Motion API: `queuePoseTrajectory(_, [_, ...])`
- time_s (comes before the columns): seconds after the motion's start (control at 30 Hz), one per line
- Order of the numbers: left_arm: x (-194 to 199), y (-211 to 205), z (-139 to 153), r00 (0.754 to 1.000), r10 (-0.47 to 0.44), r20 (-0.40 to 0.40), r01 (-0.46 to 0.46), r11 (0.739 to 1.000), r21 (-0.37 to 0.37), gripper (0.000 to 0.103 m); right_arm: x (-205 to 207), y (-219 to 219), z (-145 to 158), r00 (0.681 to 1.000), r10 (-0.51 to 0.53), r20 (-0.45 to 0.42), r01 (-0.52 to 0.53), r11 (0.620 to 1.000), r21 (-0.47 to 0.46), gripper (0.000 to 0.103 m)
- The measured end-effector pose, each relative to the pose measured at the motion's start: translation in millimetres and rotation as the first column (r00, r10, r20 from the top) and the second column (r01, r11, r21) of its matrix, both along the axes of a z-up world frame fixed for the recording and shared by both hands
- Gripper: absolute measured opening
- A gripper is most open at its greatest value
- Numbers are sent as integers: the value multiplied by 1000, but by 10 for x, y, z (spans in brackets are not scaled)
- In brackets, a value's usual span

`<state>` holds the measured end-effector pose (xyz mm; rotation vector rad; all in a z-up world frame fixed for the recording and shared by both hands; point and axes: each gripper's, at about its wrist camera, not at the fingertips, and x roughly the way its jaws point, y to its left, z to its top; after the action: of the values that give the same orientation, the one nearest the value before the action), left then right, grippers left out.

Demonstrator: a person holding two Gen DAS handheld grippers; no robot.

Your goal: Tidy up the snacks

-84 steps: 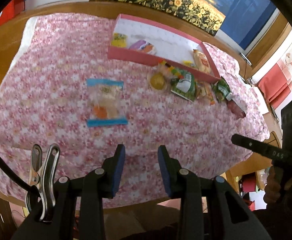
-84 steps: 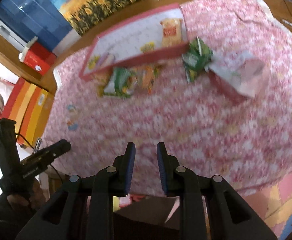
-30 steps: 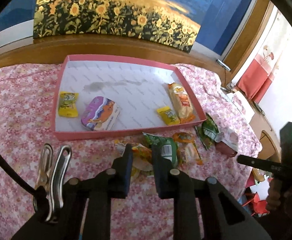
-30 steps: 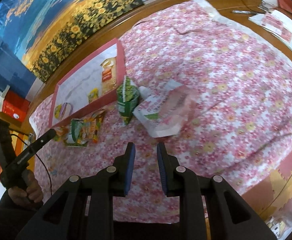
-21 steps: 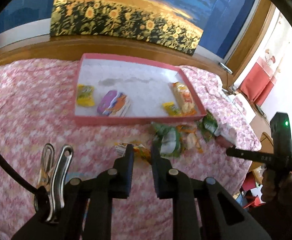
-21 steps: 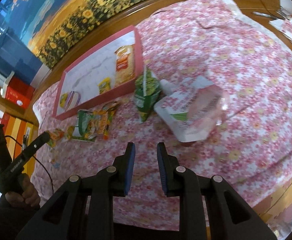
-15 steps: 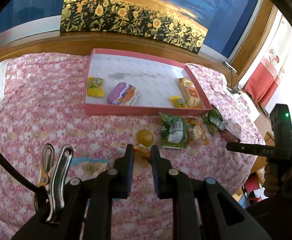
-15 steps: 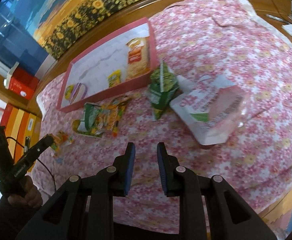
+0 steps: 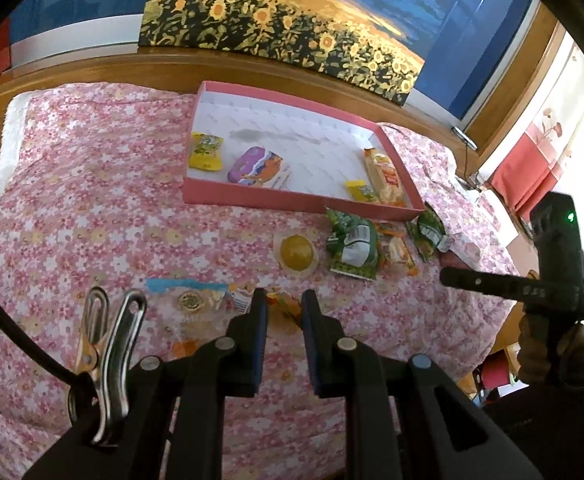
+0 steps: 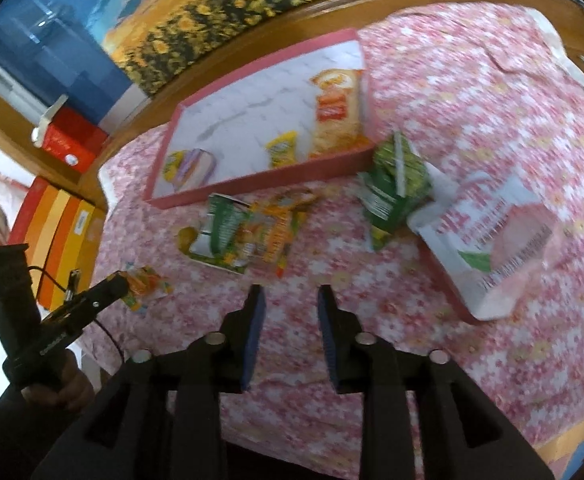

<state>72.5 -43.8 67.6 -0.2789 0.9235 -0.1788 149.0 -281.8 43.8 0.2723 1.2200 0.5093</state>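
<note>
Fingers: the left gripper point(image 9: 283, 312) is closed to a narrow gap on an orange snack packet point(image 9: 282, 305), which is crinkled, orange and yellow with a white end sticking out to the left of the fingers. In the right wrist view the same packet point(image 10: 144, 283) hangs at the tip of the left gripper point(image 10: 118, 283), raised off the flowered cloth point(image 9: 92, 216). The right gripper point(image 10: 288, 298) has its fingers moderately apart with nothing between them, above bare cloth.

Landmark: the pink tray point(image 9: 292, 200), shallow, with a white floor.

Nearest the camera, well in front of the tray, a clear bag with a blue strip point(image 9: 188, 300) lies flat just left of the held packet. Closer to the tray's front wall: a round yellow jelly cup point(image 9: 295, 254), a green packet point(image 9: 351, 246), a small orange packet point(image 9: 397, 248), then a second green packet point(image 9: 427, 232) at the tray's front right corner. Right of that corner lies a large white and pink pouch point(image 10: 491, 248).

Inside the tray: a yellow packet point(image 9: 206, 152) and a purple packet point(image 9: 256, 166) at left, a small yellow packet point(image 9: 357, 192) and a long orange bag point(image 9: 383, 176) at right.
</note>
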Motion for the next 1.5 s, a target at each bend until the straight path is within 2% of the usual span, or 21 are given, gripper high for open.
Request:
queuePoseTrajectory(0.03, [-6, 4, -4, 1000, 4, -2, -4, 1000, 4, 18, 11, 30, 8, 1000, 11, 6, -11, 1000, 1, 46])
queuePoseTrajectory(0.1, [-31, 20, -10, 1000, 11, -4, -11, 1000, 12, 18, 34, 91, 11, 999, 33, 15, -32, 999, -5, 51])
queuePoseTrajectory(0.3, [-118, 107, -8, 999, 39, 6, -40, 999, 22, 18, 119, 345, -72, 993, 116, 2, -116, 993, -30, 52])
queuePoseTrajectory(0.4, [-162, 153, -13, 998, 55, 5, -55, 998, 25, 18, 121, 340, -74, 993, 114, 23, -112, 991, -71, 52])
queuePoseTrajectory(0.47, [-172, 186, -19, 998, 64, 3, -64, 998, 19, 18, 103, 239, 14, 993, 73, 91, -60, 989, -137, 52])
queuePoseTrajectory(0.57, [-187, 231, -30, 997, 73, 0, -73, 997, 8, 18, 70, 47, 178, 975, 31, 219, 13, 980, -197, 52])
queuePoseTrajectory(0.63, [-178, 240, -35, 997, 71, -2, -71, 997, 5, 18, 114, -12, 202, 960, 36, 278, 47, 956, -289, 52])
queuePoseTrajectory(0.7, [-172, 244, -41, 998, 67, -2, -67, 998, 6, 18, 209, -36, 148, 960, 45, 275, 54, 938, -342, 52])
queuePoseTrajectory(0.8, [-169, 258, -43, 998, 66, 1, -66, 998, 2, 18, 372, -36, 1, 972, 51, 229, 32, 938, -346, 52])
queuePoseTrajectory(0.9, [-182, 265, -45, 997, 71, 3, -71, 998, 1, 18, 466, 7, -126, 974, 70, 215, 14, 930, -368, 41])
queuePoseTrajectory(1.03, [-217, 299, -44, 997, 78, 11, -78, 997, -4, 18, 453, -88, -59, 974, 33, 224, 36, 955, -294, 31])
queuePoseTrajectory(1.23, [-175, 305, -30, 997, 80, 19, -80, 997, -11, 18, 252, -302, 270, 964, -57, 259, 87, 991, -105, 31])
queuePoseTrajectory(1.33, [-127, 269, -32, 997, 68, 20, -68, 998, -11, 18, 90, -335, 358, 971, -66, 229, 71, 997, -16, 31])
queuePoseTrajectory(1.5, [-57, 200, -1, 998, 42, 39, -41, 999, -21, 17, -116, -195, 201, 990, -29, 141, 31, 999, -12, 31])
